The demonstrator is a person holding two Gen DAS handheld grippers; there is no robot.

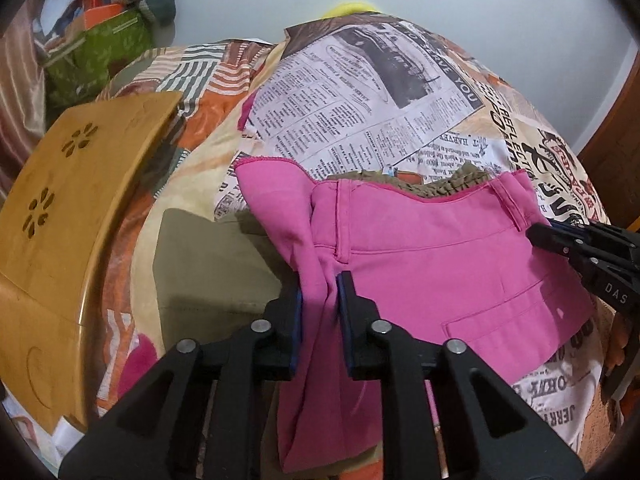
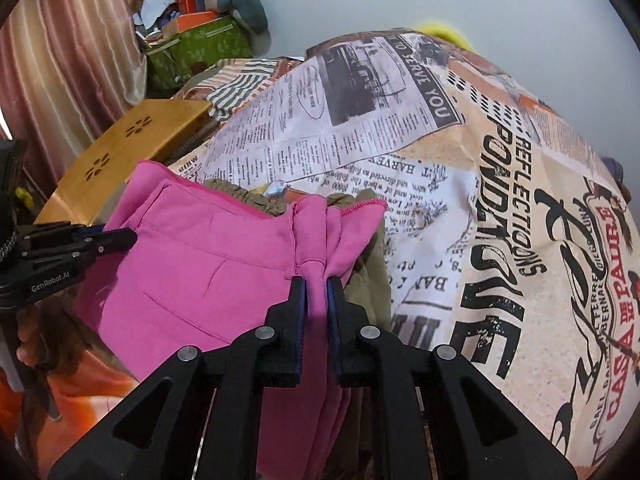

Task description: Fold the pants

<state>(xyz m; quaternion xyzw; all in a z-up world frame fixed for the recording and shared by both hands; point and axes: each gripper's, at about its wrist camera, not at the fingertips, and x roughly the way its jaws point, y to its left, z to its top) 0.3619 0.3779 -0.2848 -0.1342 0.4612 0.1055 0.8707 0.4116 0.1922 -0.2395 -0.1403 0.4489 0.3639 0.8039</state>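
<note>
While the pink pants [image 1: 432, 256] are held up above the bed, a bunched fold of their cloth is pinched between the blue pads of the left hand-held gripper [image 1: 322, 292], whose jaws are nearly closed on it. In the right wrist view, the same is seen at the other end: the right hand-held gripper [image 2: 318, 290] is clamped on a gathered fold of the pants [image 2: 208, 264], jaws drawn close with only the cloth between them. The waistband, with its belt loops, is stretched between the two grips, and the legs are left hanging down past the fingers. A pocket flap is shown on the side facing the left wrist camera. The right hand-held gripper is caught at the right edge of the left view [image 1: 540, 236], its tips at the waistband. The left one is likewise seen at the left edge of the right view [image 2: 120, 238].

An olive green garment [image 1: 216, 256] is laid on the bed beneath and behind the pants, its ruffled edge peeking over the waistband. The bed is covered by a bedspread [image 2: 500, 200] printed with newspaper text. A wooden lap table [image 1: 68, 200] with flower cut-outs is set on the bed beyond the left hand-held gripper. A green box [image 2: 200, 48] is stacked near the curtain [image 2: 60, 60].
</note>
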